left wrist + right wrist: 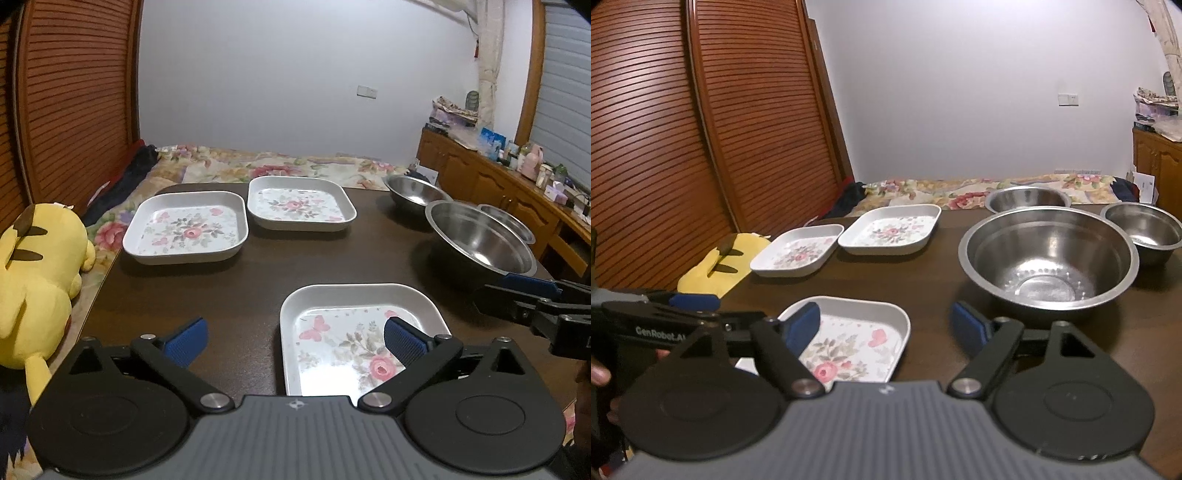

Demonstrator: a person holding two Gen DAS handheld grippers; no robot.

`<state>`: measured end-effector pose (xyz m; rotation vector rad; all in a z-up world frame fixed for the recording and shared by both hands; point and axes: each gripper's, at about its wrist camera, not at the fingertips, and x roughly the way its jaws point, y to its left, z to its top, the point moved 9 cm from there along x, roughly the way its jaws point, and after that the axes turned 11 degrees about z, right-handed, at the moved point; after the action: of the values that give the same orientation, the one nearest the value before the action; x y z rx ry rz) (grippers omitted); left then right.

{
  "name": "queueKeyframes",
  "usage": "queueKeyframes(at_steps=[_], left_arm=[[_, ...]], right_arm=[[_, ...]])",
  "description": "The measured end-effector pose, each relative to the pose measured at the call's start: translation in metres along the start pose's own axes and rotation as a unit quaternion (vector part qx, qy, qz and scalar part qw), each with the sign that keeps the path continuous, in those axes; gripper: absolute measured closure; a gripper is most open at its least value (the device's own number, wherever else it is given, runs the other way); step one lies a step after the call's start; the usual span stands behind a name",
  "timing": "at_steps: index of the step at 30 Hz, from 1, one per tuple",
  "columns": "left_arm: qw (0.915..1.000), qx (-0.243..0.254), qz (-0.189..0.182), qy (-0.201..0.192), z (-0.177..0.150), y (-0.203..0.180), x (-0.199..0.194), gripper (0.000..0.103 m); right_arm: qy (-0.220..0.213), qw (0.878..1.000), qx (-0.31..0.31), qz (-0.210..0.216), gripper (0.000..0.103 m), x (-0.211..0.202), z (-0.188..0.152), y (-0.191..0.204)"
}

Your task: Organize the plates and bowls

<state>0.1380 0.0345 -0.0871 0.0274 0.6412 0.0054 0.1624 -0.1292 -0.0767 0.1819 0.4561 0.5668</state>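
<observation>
Near floral square plate (354, 332) on dark table (229, 280), front centre, upright and flat, no marked long axis (near-square); probably rigid, light, glazed-slick, chip-prone, best taken by raised rim. Large steel bowl (1049, 254) just right of it, mouth up, likely light and slippery; rim grip advised. Left gripper (295, 341) and right gripper (886, 326) both spread wide, holding nothing.

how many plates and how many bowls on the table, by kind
Floral square plates: 3 — near, far left, far right
Steel bowls: 3 — large, small right, far
Total: 6
</observation>
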Motion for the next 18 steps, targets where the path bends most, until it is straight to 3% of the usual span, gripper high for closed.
queueKeyframes(at_steps=[10,18], left_arm=[[0.9993,-0.013,0.029,0.02,0.008,0.014,0.007,0.0],[0.999,-0.018,0.041,0.0,0.023,0.031,0.009,0.0]], right_arm=[[-0.003,1.0,-0.004,-0.002,0.024,0.001,0.004,-0.002],[-0.003,1.0,-0.014,0.003,0.024,0.006,0.012,0.003]])
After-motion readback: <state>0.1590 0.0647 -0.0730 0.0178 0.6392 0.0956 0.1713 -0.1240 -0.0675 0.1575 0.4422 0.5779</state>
